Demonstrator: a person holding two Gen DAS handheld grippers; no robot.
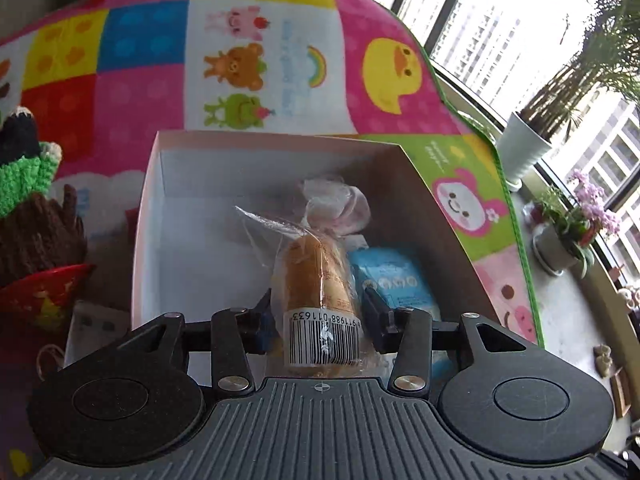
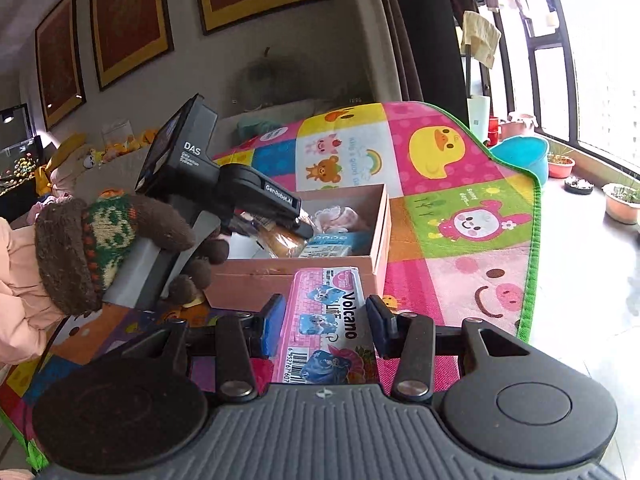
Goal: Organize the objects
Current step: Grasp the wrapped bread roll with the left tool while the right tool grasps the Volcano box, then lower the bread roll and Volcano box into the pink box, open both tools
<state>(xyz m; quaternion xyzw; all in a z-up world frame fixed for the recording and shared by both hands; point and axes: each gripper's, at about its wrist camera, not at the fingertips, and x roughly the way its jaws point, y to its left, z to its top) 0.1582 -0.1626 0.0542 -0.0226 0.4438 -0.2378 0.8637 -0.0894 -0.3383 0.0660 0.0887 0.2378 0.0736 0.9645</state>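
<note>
My left gripper (image 1: 322, 320) is shut on a wrapped bread roll (image 1: 316, 276) with a barcode label and holds it over the open cardboard box (image 1: 148, 216). In the box lie a blue packet (image 1: 394, 280) and a pink-white wrapped item (image 1: 340, 208). In the right wrist view the left gripper (image 2: 280, 220) reaches into the same box (image 2: 304, 280). My right gripper (image 2: 326, 326) is shut on a pink "Volcano" pack (image 2: 324, 332) just in front of the box's near wall.
The box stands on a colourful cartoon play mat (image 2: 460, 216). A gloved hand (image 2: 108, 248) holds the left gripper. Potted plants (image 1: 560, 232) line the window sill at the right. A blue basin (image 2: 524, 156) sits beyond the mat's edge.
</note>
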